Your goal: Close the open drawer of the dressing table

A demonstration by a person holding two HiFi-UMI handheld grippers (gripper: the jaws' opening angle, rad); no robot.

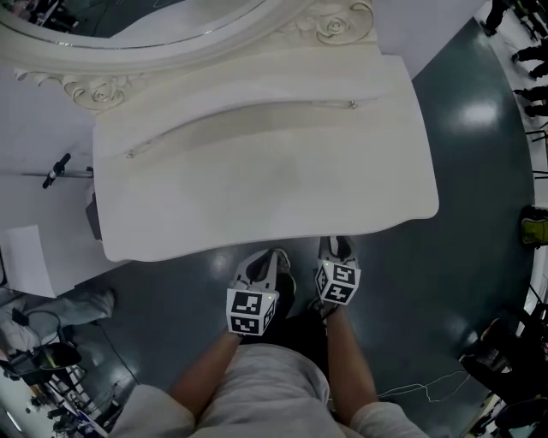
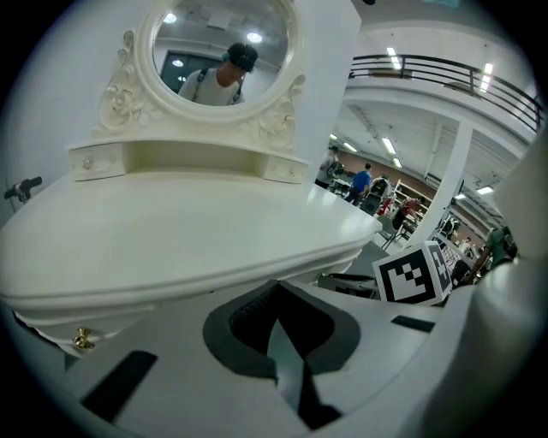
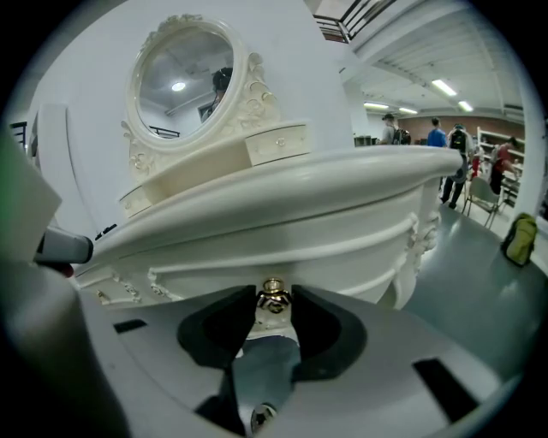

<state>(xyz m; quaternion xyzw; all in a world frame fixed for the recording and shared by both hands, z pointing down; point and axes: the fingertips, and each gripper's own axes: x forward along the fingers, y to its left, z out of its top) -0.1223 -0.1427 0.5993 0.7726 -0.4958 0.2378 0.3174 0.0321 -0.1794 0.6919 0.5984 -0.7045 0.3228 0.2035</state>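
Note:
The white dressing table fills the upper head view, with its oval mirror at the back. Both grippers sit at its front edge. My right gripper points under the tabletop. In the right gripper view its two dark pads close on either side of a small gold drawer knob on the carved white drawer front. My left gripper is beside it, shut with nothing between its pads, just below the tabletop's edge. Another gold knob shows far left.
The dark floor surrounds the table. A person's leg and shoe and white sheets lie to the left, with stands and cables at lower left. A yellow-green bag stands on the floor to the right, with people beyond.

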